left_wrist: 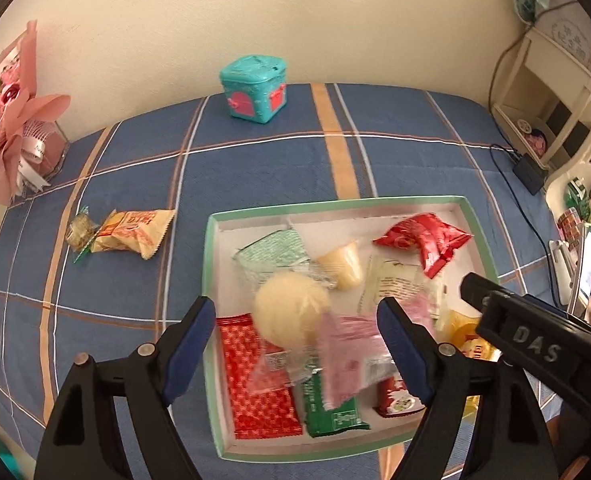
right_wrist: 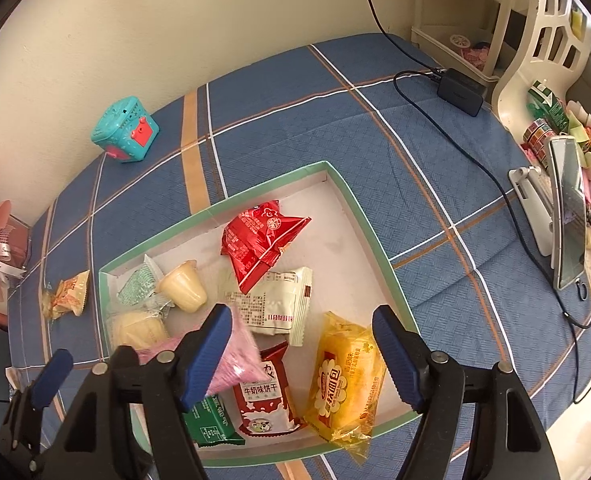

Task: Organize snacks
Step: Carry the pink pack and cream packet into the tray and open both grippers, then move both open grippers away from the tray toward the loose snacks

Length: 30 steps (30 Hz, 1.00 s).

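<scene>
Both claws hang over a shallow green-rimmed box of snacks on a blue plaid cloth. The left claw stands wide open with nothing between its blue pads; just ahead of its tips lie a blurred round cream snack and a pink wrapper, and nearer its base a red patterned packet that the right wrist view does not show. Only the left view catches the two loose snacks outside the box clearly, ahead and to the left of that claw: an orange-and-cream packet and, touching it, a small clear-wrapped sweet; its print is too blurred to read. The letters "DAS" show on the other tool's black body at that claw's right. The right claw is likewise spread wide and holds nothing. Between its pads lie a yellow bread pack, with Chinese print, and a red-and-white biscuit pack reading 牛奶味饼干. Ahead of it are a cream packet, a red packet and a pale jelly cup. Far ahead to its left stands a teal tin; to its right, a black adapter and a phone on a stand.
</scene>
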Each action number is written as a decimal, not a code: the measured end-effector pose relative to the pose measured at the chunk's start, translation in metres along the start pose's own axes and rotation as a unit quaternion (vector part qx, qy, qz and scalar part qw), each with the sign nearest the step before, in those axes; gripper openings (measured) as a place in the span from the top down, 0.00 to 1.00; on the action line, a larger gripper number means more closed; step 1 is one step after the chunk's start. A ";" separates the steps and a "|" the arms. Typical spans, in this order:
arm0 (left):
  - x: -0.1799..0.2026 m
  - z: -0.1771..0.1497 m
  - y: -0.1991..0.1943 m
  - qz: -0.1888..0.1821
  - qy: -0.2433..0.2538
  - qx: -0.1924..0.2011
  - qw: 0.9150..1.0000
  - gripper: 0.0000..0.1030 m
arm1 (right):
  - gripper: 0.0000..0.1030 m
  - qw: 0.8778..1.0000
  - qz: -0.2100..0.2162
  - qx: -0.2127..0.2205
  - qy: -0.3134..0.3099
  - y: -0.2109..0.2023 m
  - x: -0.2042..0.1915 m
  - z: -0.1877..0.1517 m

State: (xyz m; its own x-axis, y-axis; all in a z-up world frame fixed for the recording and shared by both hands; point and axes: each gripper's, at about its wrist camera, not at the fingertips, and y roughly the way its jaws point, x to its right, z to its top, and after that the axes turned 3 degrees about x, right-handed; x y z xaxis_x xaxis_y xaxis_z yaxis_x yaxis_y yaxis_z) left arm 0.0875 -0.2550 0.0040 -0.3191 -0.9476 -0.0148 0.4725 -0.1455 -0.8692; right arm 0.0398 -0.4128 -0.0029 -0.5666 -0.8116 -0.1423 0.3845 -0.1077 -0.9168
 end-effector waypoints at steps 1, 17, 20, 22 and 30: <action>-0.005 0.000 0.001 0.001 -0.006 -0.001 1.000 0.19 | 0.26 1.000 0.001 -0.001 -0.001 0.000 -0.001 0.000; -0.098 0.002 0.005 0.042 -0.118 0.002 0.992 0.19 | 0.26 0.999 0.009 -0.005 -0.045 0.003 -0.045 -0.012; -0.110 0.002 0.005 0.046 -0.130 0.004 0.990 0.19 | 0.21 0.998 0.013 -0.003 -0.061 0.003 -0.057 -0.015; -0.116 0.002 0.005 0.053 -0.135 0.004 0.989 0.16 | 0.10 0.998 0.014 0.000 -0.067 0.004 -0.064 -0.017; -0.136 0.000 0.008 0.061 -0.149 0.005 0.987 0.10 | 0.00 0.996 0.014 0.003 -0.084 0.010 -0.084 -0.024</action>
State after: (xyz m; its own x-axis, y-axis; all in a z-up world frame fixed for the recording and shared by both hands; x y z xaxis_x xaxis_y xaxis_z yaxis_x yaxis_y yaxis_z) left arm 0.1350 -0.1276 -0.0009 -0.0047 -0.9996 0.0285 0.5019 -0.0270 -0.8645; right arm 0.0738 -0.3320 -0.0090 -0.4264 -0.8987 -0.1024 0.4026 -0.0872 -0.9112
